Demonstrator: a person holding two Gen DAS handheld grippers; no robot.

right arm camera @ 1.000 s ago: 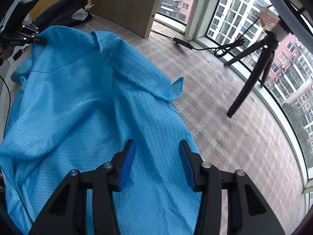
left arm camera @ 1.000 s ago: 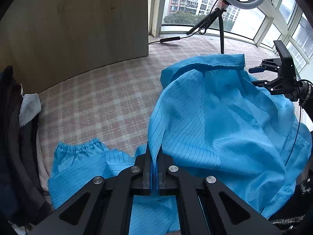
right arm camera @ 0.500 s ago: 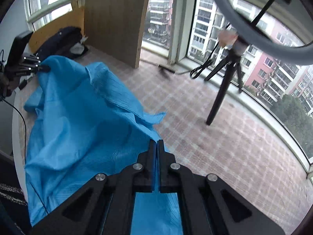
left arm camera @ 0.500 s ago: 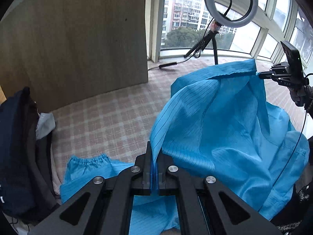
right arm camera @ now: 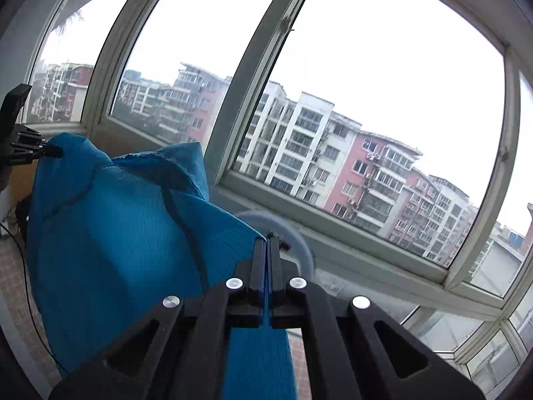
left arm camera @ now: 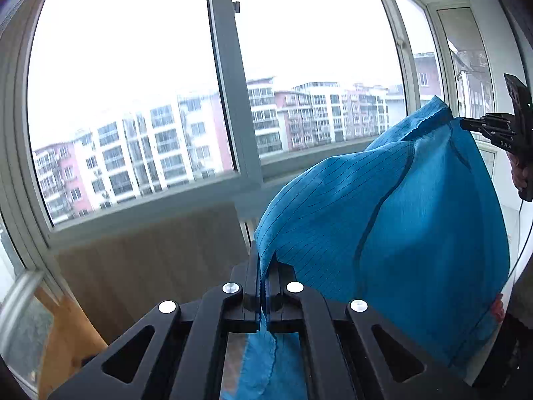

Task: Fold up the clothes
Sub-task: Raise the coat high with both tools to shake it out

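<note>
A blue pinstriped shirt [left arm camera: 399, 233] hangs in the air between my two grippers, its lower part out of view. My left gripper [left arm camera: 265, 266] is shut on one upper corner of the shirt. My right gripper [right arm camera: 267, 250] is shut on the other upper corner of the same shirt [right arm camera: 116, 233]. In the left wrist view the right gripper [left arm camera: 466, 121] shows at the far right, pinching the cloth. In the right wrist view the left gripper [right arm camera: 55, 150] shows at the far left, also pinching the cloth. The shirt is stretched roughly level between them.
Both cameras face a wall of large windows [left arm camera: 226, 100] with apartment blocks outside. A wooden panel [left arm camera: 150, 260] runs under the sill. A ring light [right arm camera: 286, 233] sits just behind my right fingertips. Tiled floor [right arm camera: 13, 283] shows at the lower left.
Both grippers have risen and tilted up, lifting the shirt off the surface into the air. The right gripper, open a second ago, closed on the shirt's edge.
</note>
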